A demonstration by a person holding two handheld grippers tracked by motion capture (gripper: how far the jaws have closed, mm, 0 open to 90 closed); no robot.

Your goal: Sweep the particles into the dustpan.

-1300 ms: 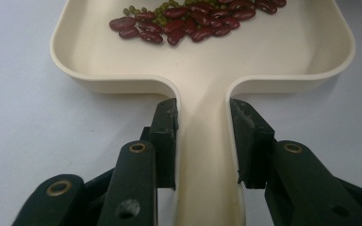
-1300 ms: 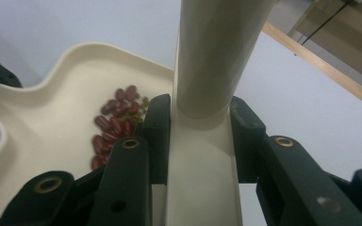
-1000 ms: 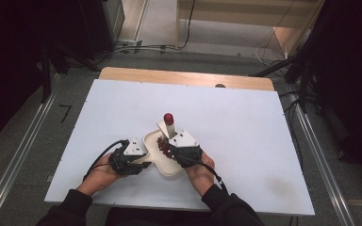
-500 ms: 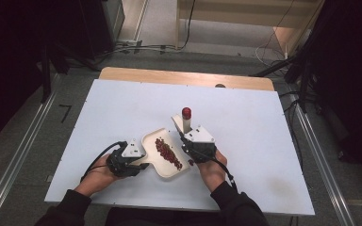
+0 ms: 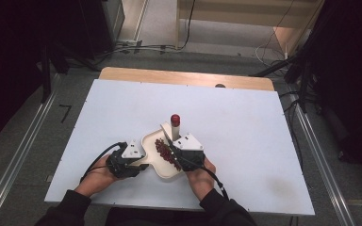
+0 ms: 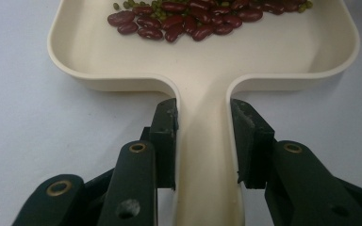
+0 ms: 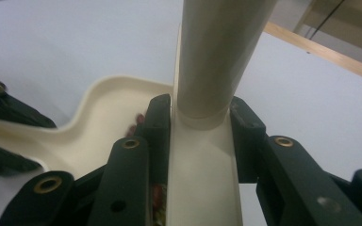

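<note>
On the white table, the left gripper clamps the handle of a cream tray lying flat near the front edge. Red beans, with some green ones, lie in a strip across the tray. Right of it, the right gripper clasps a cream scoop with a red-tipped tube, held over the tray.

One cream tray sits on one white table. One cream tool with a single red cap stands over it. Two grippers: the left gripper, the right gripper. The red beans lie in one heap, too many to count, with a few small green ones among them.
</note>
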